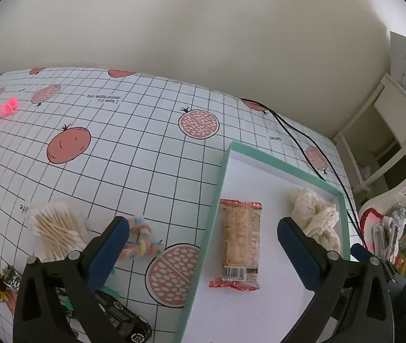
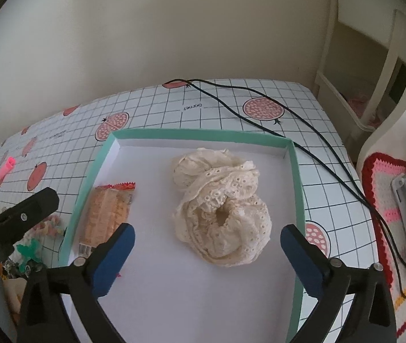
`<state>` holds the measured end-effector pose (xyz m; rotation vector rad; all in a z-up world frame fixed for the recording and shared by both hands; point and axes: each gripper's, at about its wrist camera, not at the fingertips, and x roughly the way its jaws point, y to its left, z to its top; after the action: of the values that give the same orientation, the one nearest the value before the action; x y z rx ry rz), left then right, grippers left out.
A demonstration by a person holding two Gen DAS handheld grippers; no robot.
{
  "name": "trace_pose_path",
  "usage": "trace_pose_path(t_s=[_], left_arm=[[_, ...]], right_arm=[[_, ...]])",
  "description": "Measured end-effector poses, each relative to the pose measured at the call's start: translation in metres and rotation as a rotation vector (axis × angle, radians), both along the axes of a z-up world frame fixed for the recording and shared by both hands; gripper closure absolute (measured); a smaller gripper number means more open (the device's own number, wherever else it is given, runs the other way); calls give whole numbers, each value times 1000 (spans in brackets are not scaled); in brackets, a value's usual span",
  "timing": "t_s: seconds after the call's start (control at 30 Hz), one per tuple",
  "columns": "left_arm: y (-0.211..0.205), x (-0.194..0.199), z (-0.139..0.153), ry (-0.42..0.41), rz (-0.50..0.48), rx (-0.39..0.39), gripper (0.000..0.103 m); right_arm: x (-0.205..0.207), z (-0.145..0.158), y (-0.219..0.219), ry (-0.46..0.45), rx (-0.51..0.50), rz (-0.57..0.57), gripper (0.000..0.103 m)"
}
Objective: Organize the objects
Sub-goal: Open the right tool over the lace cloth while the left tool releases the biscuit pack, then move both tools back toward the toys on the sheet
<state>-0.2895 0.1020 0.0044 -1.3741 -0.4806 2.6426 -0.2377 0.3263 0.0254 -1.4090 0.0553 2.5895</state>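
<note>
In tray (image 1: pixel 217 188), snack bar (image 1: pixel 240 243) lengthwise.

Each tool (image 1: pixel 203 240) (image 2: pixel 207 247) has black plastic arms, silver screws and dark blue pads (image 1: pixel 108 253).

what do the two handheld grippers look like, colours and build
Both are alike: the left gripper and right gripper each have two black plastic arms with triangular cut-outs, silver pivot pins near the tips, and dark blue rectangular pads on the inner faces of the fingers. In the right wrist view, white lettering shows on the left gripper's black body, too cropped to read. No hands or sleeves are visible.
</note>
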Motion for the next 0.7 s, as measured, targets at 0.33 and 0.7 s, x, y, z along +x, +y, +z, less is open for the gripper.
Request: trace_pose_path(t_s=[0.33,0.7], left_arm=[[-12,3,3,3,36,13,0],[-60,35,41,61,119,-7,0]], right_arm=[[-1,3,0,-12,-9,-13,0],[14,50,-46,65,-76,34,0]])
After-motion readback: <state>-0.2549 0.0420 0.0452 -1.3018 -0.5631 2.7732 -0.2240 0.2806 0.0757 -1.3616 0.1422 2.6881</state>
